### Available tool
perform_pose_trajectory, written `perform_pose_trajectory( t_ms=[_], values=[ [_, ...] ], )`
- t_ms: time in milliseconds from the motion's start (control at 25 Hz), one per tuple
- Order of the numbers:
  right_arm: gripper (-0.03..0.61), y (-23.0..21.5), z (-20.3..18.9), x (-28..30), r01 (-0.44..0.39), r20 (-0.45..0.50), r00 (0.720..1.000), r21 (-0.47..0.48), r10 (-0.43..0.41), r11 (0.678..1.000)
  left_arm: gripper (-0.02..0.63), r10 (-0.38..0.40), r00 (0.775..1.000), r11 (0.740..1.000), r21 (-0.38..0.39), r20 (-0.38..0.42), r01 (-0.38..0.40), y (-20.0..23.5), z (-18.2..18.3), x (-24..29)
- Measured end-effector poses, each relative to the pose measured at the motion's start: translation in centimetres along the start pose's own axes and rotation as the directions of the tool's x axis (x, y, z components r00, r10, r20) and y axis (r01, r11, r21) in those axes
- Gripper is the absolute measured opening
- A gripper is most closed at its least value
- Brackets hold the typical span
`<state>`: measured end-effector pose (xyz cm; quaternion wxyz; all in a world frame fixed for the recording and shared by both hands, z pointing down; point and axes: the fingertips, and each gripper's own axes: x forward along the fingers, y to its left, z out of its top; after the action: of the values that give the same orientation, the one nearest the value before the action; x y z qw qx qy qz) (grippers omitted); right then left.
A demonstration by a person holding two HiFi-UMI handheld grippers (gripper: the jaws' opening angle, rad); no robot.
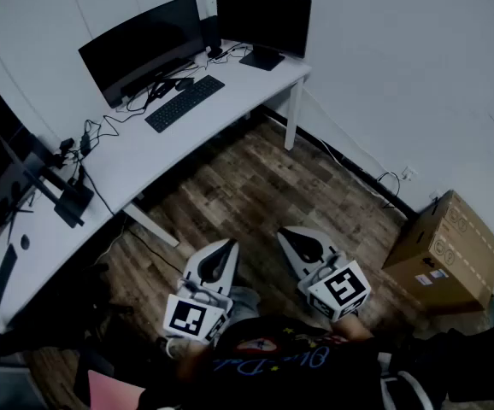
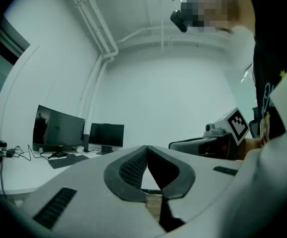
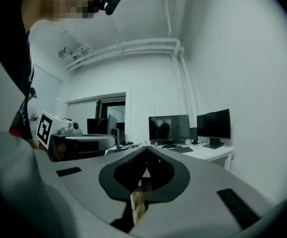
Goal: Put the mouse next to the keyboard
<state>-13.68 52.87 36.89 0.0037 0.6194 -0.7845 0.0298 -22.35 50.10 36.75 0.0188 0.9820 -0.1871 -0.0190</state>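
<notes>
The left gripper (image 2: pixel 146 148) fills the lower frame, its two dark-padded jaws closed tip to tip with nothing between them. Far ahead and to its left stands a white desk (image 2: pixel 19 171) carrying a large monitor (image 2: pixel 59 129) and, nearer the gripper's line, a smaller monitor (image 2: pixel 106 135). A keyboard (image 2: pixel 68 160) lies before them, and cables (image 2: pixel 14 150) trail further left. Just right of the tool sits the right gripper (image 2: pixel 173 144), its marker cube (image 2: pixel 238 124) beside the person's dark shirt (image 2: pixel 270 58).

No word or number reads clearly; the cardboard box (image 1: pixel 439 248) bears printed symbols and white labels too small to read; the person's dark shirt (image 1: pixel 315 374) carries pale, illegible script; the left claw's cube (image 1: pixel 189 317) and the right claw's cube (image 1: pixel 341 289) show only black-and-white square markers.
</notes>
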Motion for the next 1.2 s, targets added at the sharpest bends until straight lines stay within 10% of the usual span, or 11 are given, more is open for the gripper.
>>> perform_pose_trajectory(
  t_ms=[1200],
  values=[
    [0.102,-5.2,-0.4,5.3,0.026,-0.031,0.999,0.028,-0.025,0.999,0.000,-0.027,0.999,0.999,0.021,-0.019,0.027,4.9,-0.9,5.9]
  ],
)
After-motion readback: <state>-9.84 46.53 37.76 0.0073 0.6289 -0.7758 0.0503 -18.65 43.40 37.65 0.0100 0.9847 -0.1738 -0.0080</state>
